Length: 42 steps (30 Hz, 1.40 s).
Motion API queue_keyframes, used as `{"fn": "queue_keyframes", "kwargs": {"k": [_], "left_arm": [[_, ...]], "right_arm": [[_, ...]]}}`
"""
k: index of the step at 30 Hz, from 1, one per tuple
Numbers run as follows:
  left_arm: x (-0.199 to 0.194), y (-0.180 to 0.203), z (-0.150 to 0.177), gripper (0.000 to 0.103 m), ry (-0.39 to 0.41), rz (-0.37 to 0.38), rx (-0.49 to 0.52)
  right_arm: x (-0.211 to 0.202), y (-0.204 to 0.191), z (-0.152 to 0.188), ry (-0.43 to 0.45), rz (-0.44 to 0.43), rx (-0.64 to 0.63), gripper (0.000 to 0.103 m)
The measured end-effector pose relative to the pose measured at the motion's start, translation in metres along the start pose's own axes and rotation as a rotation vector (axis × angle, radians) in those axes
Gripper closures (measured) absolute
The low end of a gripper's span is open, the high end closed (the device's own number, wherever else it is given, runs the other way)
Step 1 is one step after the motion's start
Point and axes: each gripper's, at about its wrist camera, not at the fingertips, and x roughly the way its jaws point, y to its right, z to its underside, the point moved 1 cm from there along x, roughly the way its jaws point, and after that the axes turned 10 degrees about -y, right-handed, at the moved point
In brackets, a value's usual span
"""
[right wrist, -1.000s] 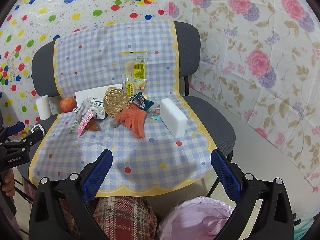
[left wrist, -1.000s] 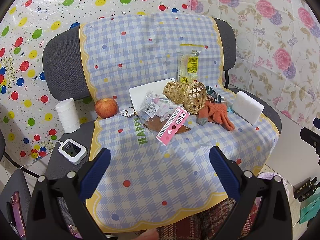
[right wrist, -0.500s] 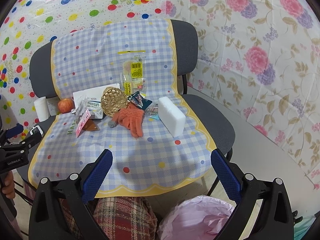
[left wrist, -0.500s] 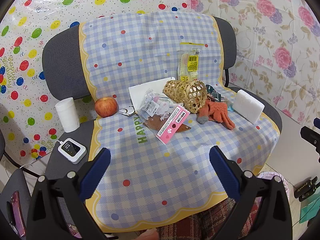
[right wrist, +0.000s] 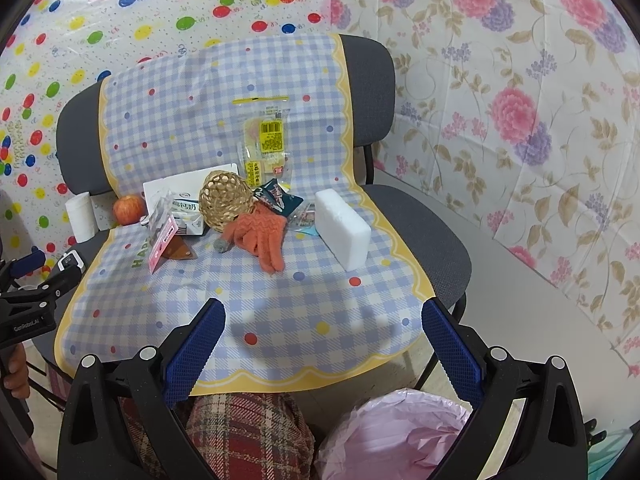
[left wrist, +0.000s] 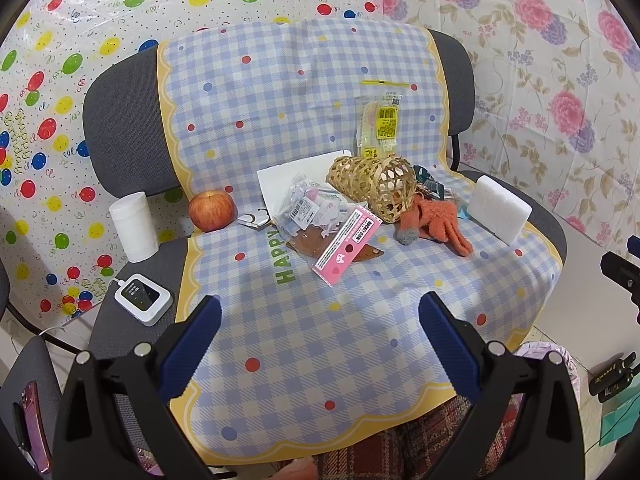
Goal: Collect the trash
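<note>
A heap of items lies at the back of a chair seat covered by a blue checked cloth (left wrist: 320,320). It holds a pink carton (left wrist: 347,246), a clear crumpled wrapper (left wrist: 306,210), a dark snack wrapper (right wrist: 278,198) and a yellow-labelled clear bag (right wrist: 267,144) leaning on the backrest. A wicker basket (right wrist: 226,202), orange glove (right wrist: 262,236), apple (left wrist: 211,210) and white foam block (right wrist: 342,228) lie among them. My left gripper (left wrist: 320,344) and right gripper (right wrist: 322,348) both hover open over the seat's front edge, holding nothing.
A pink-lined trash bag (right wrist: 394,436) sits on the floor below the right gripper, beside a plaid-clad knee (right wrist: 248,436). On a neighbouring seat at left stand a paper roll (left wrist: 134,226) and a small white device (left wrist: 144,298). Patterned sheets cover the walls behind.
The right view has shifted slightly, so the chair sits a little further left and lower in it. The left view and the items on the seat are unchanged.
</note>
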Motion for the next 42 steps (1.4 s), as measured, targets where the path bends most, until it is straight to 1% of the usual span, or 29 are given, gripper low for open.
{"fn": "queue_keyframes", "kwargs": {"k": [3,5,8,9,10,11,12,13,15,19,22,24,25,27,30,31,33,34,35,37,39,40,41,42], "left_arm": [[0.003,-0.001,-0.001,0.007,-0.007,-0.001,0.000],[0.004,-0.001,-0.002,0.007,-0.010,-0.003,0.000],[0.009,-0.004,-0.003,0.007,-0.020,-0.005,-0.003],[0.012,-0.005,-0.003,0.007,-0.025,-0.007,-0.006],[0.015,-0.006,-0.003,0.007,-0.030,-0.009,-0.009],[0.016,-0.007,-0.003,0.007,-0.035,-0.010,-0.010],[0.019,-0.008,-0.003,0.007,-0.039,-0.011,-0.011],[0.023,-0.010,-0.003,0.007,-0.045,-0.014,-0.012],[0.030,-0.012,-0.003,0.007,-0.055,-0.022,-0.014],[0.043,-0.016,-0.007,0.007,-0.073,-0.031,-0.021],[0.056,-0.016,-0.011,0.007,-0.085,-0.020,-0.025],[0.066,-0.014,-0.015,0.007,-0.097,0.006,-0.026],[0.071,-0.013,-0.017,0.007,-0.101,0.017,-0.030],[0.081,-0.011,-0.021,0.007,-0.104,0.024,-0.033],[0.091,-0.004,-0.027,0.007,-0.105,0.038,-0.014],[0.095,-0.001,-0.029,0.008,-0.101,0.051,-0.008],[0.102,0.006,-0.033,0.013,-0.095,0.061,0.005],[0.109,0.010,-0.037,0.019,-0.099,0.064,0.016],[0.112,0.012,-0.039,0.022,-0.100,0.066,0.020],[0.123,0.017,-0.044,0.025,-0.106,0.059,0.029],[0.128,0.019,-0.048,0.026,-0.096,0.059,0.033],[0.129,0.020,-0.049,0.026,-0.093,0.057,0.035],[0.130,0.021,-0.050,0.026,-0.090,0.055,0.039],[0.133,0.023,-0.053,0.026,-0.086,0.056,0.044]], "right_arm": [[0.006,0.001,0.001,0.005,-0.027,0.029,0.006],[0.007,0.001,0.002,0.003,-0.021,0.026,0.006],[0.015,-0.001,-0.002,-0.033,-0.022,0.034,0.006],[0.020,-0.003,-0.005,-0.073,-0.025,0.041,0.006],[0.022,-0.003,-0.006,-0.073,-0.022,0.043,0.006],[0.027,-0.002,-0.007,-0.108,-0.044,0.065,0.006],[0.029,-0.001,-0.009,-0.100,-0.051,0.076,0.006],[0.031,0.000,-0.010,-0.054,-0.049,0.079,0.006],[0.039,0.003,-0.015,-0.015,-0.061,0.104,0.006],[0.061,0.009,-0.024,-0.035,-0.048,0.137,0.006],[0.079,0.017,-0.031,-0.049,-0.051,0.175,0.006],[0.088,0.021,-0.034,-0.045,-0.054,0.174,0.006],[0.092,0.021,-0.035,-0.045,-0.041,0.164,0.006],[0.101,0.021,-0.038,-0.062,-0.019,0.148,0.006],[0.114,0.020,-0.046,-0.066,-0.025,0.128,0.006],[0.119,0.020,-0.048,-0.078,-0.028,0.115,0.006],[0.127,0.021,-0.050,-0.085,-0.031,0.103,0.006],[0.130,0.022,-0.051,-0.075,-0.038,0.104,0.006],[0.132,0.024,-0.052,-0.061,-0.050,0.104,0.007],[0.139,0.027,-0.055,-0.059,-0.066,0.104,0.011],[0.146,0.030,-0.056,-0.059,-0.094,0.100,0.012],[0.148,0.030,-0.057,-0.056,-0.096,0.095,0.015],[0.152,0.031,-0.058,-0.055,-0.096,0.086,0.020],[0.156,0.032,-0.058,-0.057,-0.092,0.084,0.033]]}}
